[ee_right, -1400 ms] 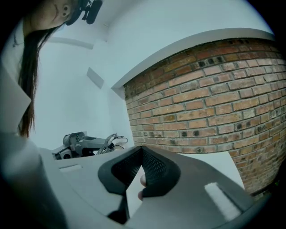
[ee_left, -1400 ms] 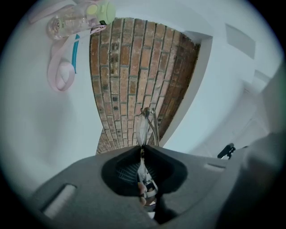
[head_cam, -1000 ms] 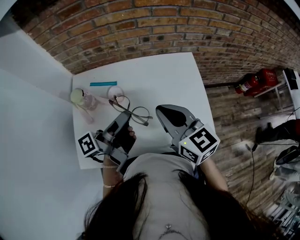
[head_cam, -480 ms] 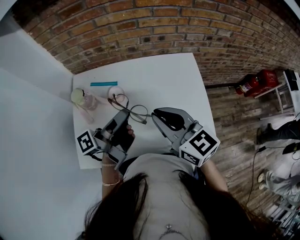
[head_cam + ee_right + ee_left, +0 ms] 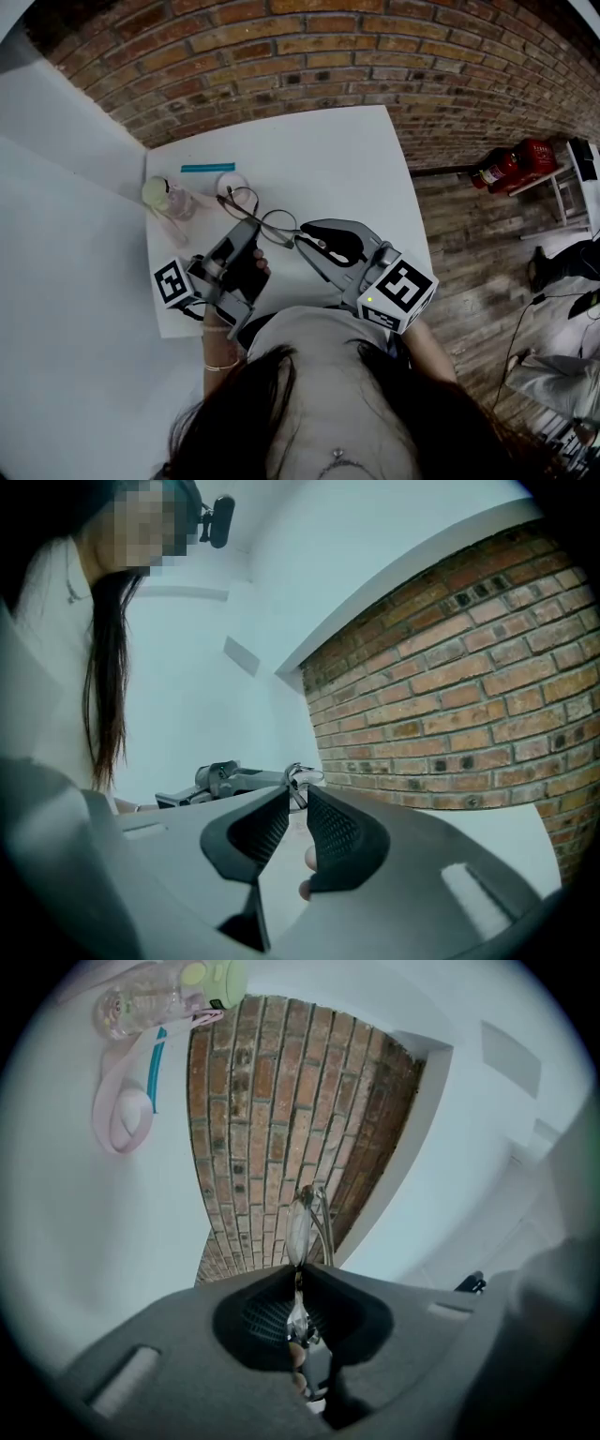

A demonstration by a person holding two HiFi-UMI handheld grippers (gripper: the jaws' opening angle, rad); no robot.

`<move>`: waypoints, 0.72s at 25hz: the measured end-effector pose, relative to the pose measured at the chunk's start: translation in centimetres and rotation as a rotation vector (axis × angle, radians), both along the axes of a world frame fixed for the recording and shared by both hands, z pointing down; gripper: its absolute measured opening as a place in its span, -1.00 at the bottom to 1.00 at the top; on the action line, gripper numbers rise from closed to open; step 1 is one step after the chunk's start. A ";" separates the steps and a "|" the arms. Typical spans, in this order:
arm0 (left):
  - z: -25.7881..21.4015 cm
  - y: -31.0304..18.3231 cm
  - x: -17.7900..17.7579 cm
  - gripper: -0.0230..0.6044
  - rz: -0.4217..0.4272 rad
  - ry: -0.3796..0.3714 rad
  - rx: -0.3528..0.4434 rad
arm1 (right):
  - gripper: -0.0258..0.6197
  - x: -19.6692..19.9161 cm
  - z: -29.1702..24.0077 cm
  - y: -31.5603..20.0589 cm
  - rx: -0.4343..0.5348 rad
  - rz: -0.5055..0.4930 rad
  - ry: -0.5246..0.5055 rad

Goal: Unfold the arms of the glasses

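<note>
Thin wire-framed glasses (image 5: 265, 221) hang above the white table (image 5: 323, 155), gripped at one side by my left gripper (image 5: 249, 231), which is shut on the frame. In the left gripper view the lens rim (image 5: 306, 1227) sticks out edge-on past the closed tips (image 5: 298, 1274). My right gripper (image 5: 300, 238) comes in from the right and its tips meet the glasses' other side. In the right gripper view its jaws (image 5: 297, 795) stand a narrow gap apart, and a thin piece of the glasses (image 5: 302, 778) passes between the tips. A fingertip shows behind the pads.
A clear pink bottle with a green cap (image 5: 167, 199) lies at the table's left edge, with a teal strip (image 5: 206, 168) and a pink looped strap (image 5: 232, 184) beside it. A brick wall stands behind. A red extinguisher (image 5: 511, 161) lies on the floor at right.
My right gripper has moved left across the table until its tips reached the glasses. The left gripper and glasses have barely shifted.
</note>
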State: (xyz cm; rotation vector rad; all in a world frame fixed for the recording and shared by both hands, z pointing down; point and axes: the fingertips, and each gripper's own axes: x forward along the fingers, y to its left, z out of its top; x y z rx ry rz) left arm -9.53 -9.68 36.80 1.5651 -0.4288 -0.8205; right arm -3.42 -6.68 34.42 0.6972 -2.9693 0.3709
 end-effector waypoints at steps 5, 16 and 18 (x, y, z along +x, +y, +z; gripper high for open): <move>-0.2 0.2 0.2 -0.85 0.021 0.028 0.010 | -0.75 -0.1 0.2 0.1 -0.004 -0.007 0.005; 0.2 0.2 0.2 -0.85 0.026 0.022 0.000 | -0.78 -0.4 0.2 0.3 0.018 -0.020 0.023; 0.4 0.2 0.1 -0.86 0.028 0.015 -0.002 | -0.78 -0.4 0.2 0.4 0.020 -0.022 0.021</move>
